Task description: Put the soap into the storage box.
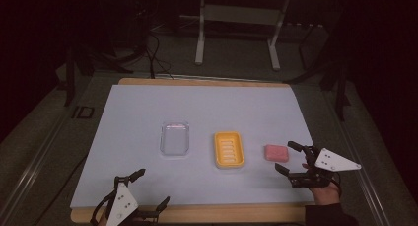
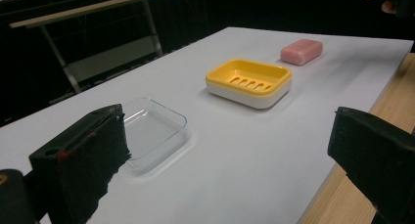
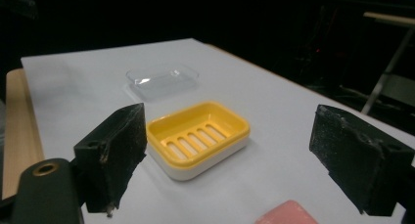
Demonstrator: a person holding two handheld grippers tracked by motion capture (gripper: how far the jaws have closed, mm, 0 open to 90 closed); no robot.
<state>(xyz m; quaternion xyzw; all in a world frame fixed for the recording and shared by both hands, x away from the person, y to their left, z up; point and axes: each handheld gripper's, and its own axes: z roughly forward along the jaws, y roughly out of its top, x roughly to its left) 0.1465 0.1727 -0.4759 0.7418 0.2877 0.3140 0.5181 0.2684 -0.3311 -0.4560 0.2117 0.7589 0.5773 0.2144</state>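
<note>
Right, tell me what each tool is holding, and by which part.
Nothing is held. The right tool stands open beside the pink soap, not touching it. The left tool is open too, at the table's near edge.

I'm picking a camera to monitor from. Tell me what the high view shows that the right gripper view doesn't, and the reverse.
High view alone: both tongs, left and right, open and empty, and the whole pink soap bar. Right gripper view alone: a close look at the slots in the yellow soap dish, between its own open jaws. Shared: the dish, the clear lid, and the soap, whose corner sits at the right gripper view's bottom edge.
</note>
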